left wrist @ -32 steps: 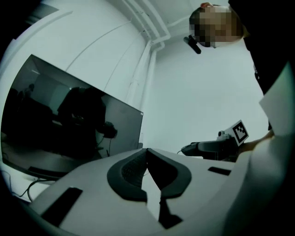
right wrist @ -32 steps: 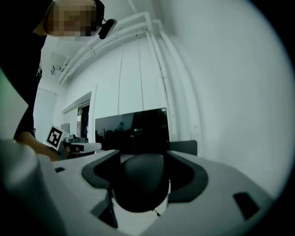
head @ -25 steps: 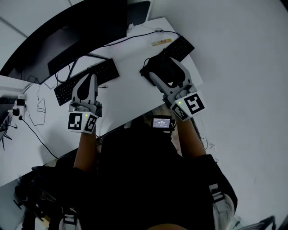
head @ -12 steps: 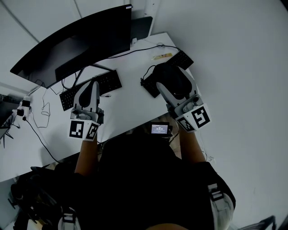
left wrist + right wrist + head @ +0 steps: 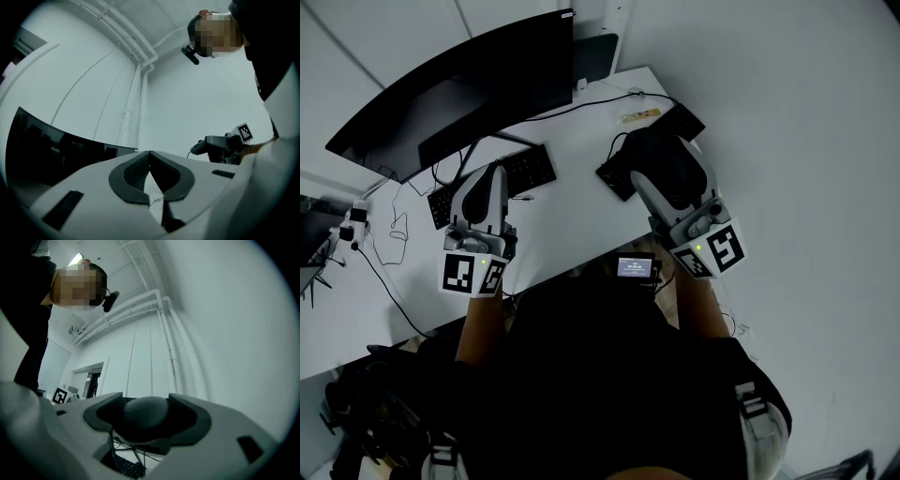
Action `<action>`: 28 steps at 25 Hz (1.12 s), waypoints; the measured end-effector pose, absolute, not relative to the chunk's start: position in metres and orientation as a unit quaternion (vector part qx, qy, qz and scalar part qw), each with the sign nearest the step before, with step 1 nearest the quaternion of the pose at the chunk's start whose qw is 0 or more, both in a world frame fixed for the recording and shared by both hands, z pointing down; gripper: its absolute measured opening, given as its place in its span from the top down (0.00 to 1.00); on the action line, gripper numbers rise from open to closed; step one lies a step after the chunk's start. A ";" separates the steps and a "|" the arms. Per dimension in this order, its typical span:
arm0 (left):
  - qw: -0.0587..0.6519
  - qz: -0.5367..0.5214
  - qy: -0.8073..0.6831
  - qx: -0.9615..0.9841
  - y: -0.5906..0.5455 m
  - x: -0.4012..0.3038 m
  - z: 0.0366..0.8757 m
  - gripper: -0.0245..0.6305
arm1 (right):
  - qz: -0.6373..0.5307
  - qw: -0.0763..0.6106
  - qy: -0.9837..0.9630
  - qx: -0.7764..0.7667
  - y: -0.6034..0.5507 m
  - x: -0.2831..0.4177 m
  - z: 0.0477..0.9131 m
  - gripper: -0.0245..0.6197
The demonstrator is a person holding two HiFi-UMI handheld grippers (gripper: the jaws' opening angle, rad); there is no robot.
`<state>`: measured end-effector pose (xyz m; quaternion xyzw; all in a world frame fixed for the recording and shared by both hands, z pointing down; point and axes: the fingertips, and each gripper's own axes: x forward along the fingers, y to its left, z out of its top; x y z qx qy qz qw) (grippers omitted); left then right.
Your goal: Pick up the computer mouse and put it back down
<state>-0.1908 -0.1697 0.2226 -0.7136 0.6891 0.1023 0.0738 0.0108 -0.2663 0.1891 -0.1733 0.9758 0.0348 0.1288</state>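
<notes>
Left gripper [image 5: 490, 178] shut, empty, has risen over the desk's [image 5: 572, 202] front edge. Right gripper [image 5: 661, 161] clamps the mouse [image 5: 140, 418], now lifted off the pad [image 5: 614, 180] at the right end. Put-down next.

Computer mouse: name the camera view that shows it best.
The right gripper view: the computer mouse fills the centre, gripped by the right tongs. The head view shows only a dark shape between those tongs, above the desk. The left gripper view shows it small and distant, at the tongs' tip.
</notes>
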 end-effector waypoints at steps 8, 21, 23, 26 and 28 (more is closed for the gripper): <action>0.052 0.106 0.688 -0.716 -0.163 -0.187 0.238 0.97 | 0.019 0.128 0.976 -0.173 -0.264 0.010 0.200 0.48; 0.018 0.106 0.692 -0.714 -0.163 -0.201 0.264 0.97 | -0.004 0.108 0.978 -0.178 -0.274 -0.009 0.223 0.48; 0.009 0.105 0.693 -0.714 -0.166 -0.205 0.272 0.97 | -0.012 0.101 0.979 -0.178 -0.279 -0.017 0.231 0.48; -0.005 0.101 0.692 -0.715 -0.170 -0.209 0.286 0.97 | -0.020 0.092 0.979 -0.179 -0.285 -0.029 0.242 0.48; -0.015 0.099 0.691 -0.716 -0.175 -0.213 0.296 0.97 | -0.024 0.090 0.979 -0.179 -0.289 -0.038 0.248 0.48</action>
